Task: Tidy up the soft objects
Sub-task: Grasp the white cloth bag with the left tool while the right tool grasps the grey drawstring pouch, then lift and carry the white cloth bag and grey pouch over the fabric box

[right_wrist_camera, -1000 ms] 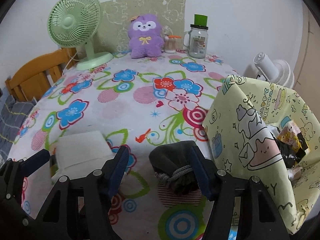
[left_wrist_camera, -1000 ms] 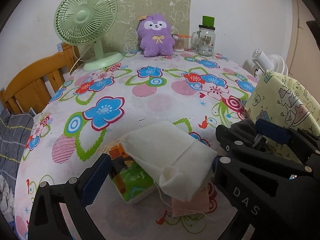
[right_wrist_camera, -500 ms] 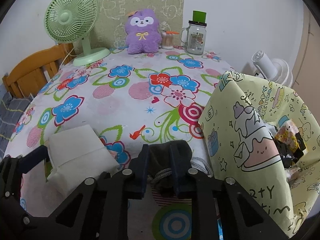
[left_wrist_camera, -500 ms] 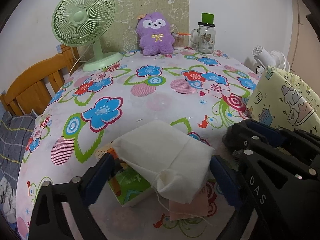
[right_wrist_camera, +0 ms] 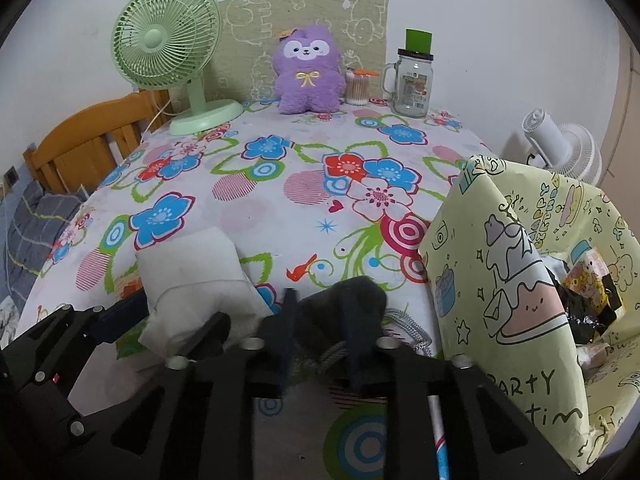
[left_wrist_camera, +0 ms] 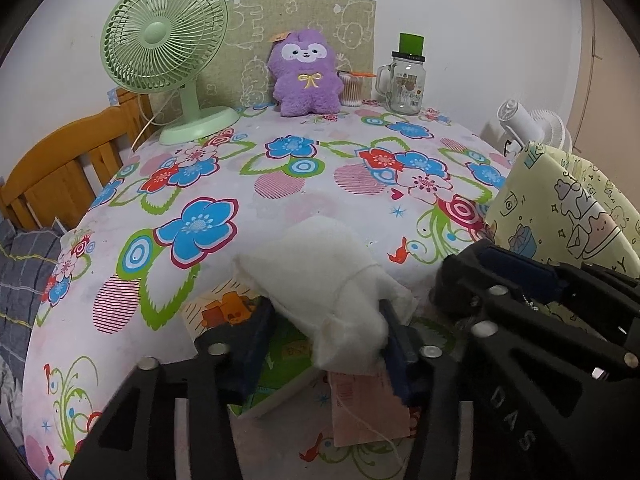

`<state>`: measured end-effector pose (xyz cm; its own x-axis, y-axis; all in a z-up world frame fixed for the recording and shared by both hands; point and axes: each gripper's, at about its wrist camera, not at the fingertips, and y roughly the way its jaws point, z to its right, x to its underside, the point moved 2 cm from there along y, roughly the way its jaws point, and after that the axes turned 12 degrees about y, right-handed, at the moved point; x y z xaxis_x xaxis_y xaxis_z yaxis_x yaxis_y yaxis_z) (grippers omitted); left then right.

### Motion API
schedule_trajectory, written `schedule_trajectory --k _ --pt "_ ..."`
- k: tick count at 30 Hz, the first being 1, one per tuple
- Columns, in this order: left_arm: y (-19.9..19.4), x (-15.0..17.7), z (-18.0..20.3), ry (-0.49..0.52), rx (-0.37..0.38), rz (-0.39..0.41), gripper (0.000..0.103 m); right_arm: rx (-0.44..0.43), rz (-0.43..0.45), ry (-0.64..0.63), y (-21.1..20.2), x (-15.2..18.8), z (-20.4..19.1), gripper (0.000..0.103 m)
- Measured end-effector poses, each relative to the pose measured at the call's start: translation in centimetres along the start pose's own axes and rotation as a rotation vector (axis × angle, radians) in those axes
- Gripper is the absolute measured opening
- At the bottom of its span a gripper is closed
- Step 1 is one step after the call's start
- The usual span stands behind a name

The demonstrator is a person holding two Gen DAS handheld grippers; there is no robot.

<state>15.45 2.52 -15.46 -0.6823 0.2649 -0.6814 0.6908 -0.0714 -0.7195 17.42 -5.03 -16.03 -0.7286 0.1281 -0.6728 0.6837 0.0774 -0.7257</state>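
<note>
A white soft pouch (left_wrist_camera: 332, 280) lies at the near edge of the floral table, partly over a green and orange box (left_wrist_camera: 280, 352). My left gripper (left_wrist_camera: 326, 332) is shut on the pouch's near end. The pouch also shows in the right wrist view (right_wrist_camera: 192, 280). A dark grey drawstring pouch (right_wrist_camera: 344, 304) lies just right of it. My right gripper (right_wrist_camera: 320, 332) is shut on this dark pouch. A yellow cartoon gift bag (right_wrist_camera: 520, 280) stands open at the right, with packets inside.
At the table's far edge stand a green fan (left_wrist_camera: 168, 64), a purple plush (left_wrist_camera: 306, 74), a cotton swab jar (left_wrist_camera: 352, 88) and a glass mug jar (left_wrist_camera: 406, 80). A wooden chair (left_wrist_camera: 60, 164) is at left. A white fan (right_wrist_camera: 560, 148) is beyond the bag.
Both grippers were open around their pouches and have closed. The left one now pinches the white pouch, the right one the dark pouch. The white pouch's near end has bunched up.
</note>
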Motion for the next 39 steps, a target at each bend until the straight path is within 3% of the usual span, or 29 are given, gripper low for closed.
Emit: schedule_trajectory --k 2,3,17,20,26,39 --pt "0.0 0.0 -0.1 -0.003 0.003 0.002 0.045 0.029 0.016 0.004 -0.2 -0.1 0.2 0.06" --pt "0.0 0.0 -0.1 -0.006 0.004 0.004 0.044 0.045 0.021 0.008 -0.3 -0.1 0.2 0.064" --pt "0.9 -0.2 -1.0 0.019 -0.04 0.005 0.039 0.089 -0.054 0.128 2.7 -0.5 1.3 0.065" --pt "0.8 -0.3 -0.9 0.027 -0.04 0.009 0.039 0.08 -0.09 0.151 3.4 -0.5 1.5 0.059" --pt "0.6 -0.4 -1.0 0.017 -0.029 0.016 0.037 0.055 -0.06 0.131 2.8 -0.6 0.9 0.051" --pt "-2.9 -1.0 -0.4 0.008 -0.048 0.08 0.036 0.005 0.018 0.122 -1.1 -1.0 0.8 0.05"
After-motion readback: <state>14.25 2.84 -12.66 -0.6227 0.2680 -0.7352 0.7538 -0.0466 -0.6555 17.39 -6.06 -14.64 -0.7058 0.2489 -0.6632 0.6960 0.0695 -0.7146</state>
